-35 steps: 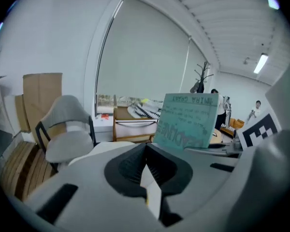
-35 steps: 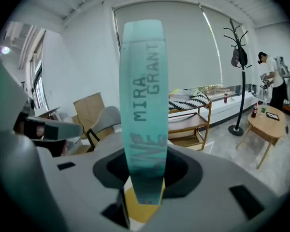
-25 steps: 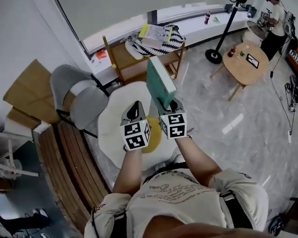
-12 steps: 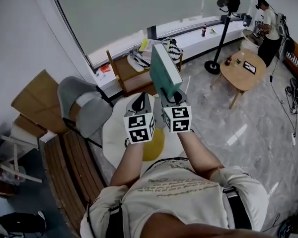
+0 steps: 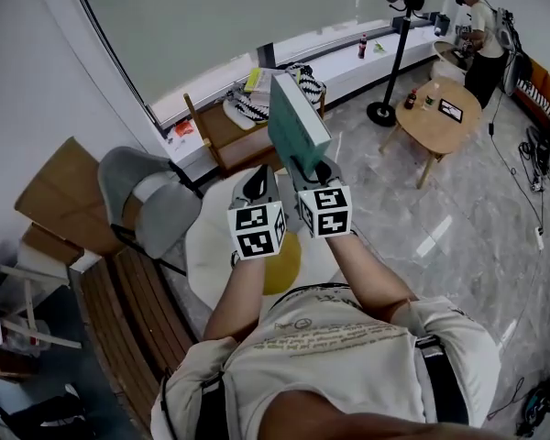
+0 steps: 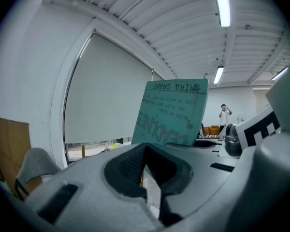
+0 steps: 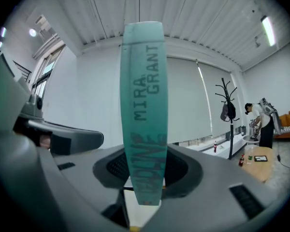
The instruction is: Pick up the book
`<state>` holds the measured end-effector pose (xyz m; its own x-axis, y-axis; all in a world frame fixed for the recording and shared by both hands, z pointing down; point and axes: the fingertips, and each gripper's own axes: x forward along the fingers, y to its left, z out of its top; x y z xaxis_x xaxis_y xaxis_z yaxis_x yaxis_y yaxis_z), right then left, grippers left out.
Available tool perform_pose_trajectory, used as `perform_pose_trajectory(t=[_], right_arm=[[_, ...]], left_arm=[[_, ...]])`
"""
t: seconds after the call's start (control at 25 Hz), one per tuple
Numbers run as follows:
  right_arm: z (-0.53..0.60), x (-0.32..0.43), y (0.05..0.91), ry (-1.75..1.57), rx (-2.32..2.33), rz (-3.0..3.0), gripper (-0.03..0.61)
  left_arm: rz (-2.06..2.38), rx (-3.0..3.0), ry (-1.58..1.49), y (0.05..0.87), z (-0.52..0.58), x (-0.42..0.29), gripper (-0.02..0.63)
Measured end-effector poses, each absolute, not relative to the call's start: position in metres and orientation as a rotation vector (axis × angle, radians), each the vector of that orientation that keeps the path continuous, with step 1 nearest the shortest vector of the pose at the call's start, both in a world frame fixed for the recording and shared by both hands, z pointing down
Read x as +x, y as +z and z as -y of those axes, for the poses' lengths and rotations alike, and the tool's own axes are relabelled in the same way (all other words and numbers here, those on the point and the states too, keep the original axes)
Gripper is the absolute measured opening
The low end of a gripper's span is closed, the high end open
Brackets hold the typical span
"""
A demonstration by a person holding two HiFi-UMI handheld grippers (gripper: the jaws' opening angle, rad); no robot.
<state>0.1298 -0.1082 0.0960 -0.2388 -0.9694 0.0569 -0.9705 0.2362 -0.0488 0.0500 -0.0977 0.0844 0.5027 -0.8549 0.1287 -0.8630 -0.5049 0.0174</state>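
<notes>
While high above white worktop (image 5: 206,246), pinching teal book (image 5: 296,125) at bottom edge with right gripper (image 5: 313,172) fingers, upright, likely for balance; with left gripper (image 5: 257,183) fingers pressed together, empty, alongside, out of way.

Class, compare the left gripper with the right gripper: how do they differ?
The right gripper clamps the teal book, spine facing its camera; the left gripper holds nothing. The left gripper's jaws meet at the tips; the right gripper's are parted by the book. Both are held up side by side.
</notes>
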Motion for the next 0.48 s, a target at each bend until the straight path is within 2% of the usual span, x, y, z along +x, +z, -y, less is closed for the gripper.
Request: perform_pose_trajectory(t=[0.48], right_arm=[[0.1073, 0.1328, 0.1011, 0.123, 1.937, 2.439, 0.166]], left_arm=[[1.495, 2.660, 0.172, 0.0889, 0.0990, 0.0534, 0.014]])
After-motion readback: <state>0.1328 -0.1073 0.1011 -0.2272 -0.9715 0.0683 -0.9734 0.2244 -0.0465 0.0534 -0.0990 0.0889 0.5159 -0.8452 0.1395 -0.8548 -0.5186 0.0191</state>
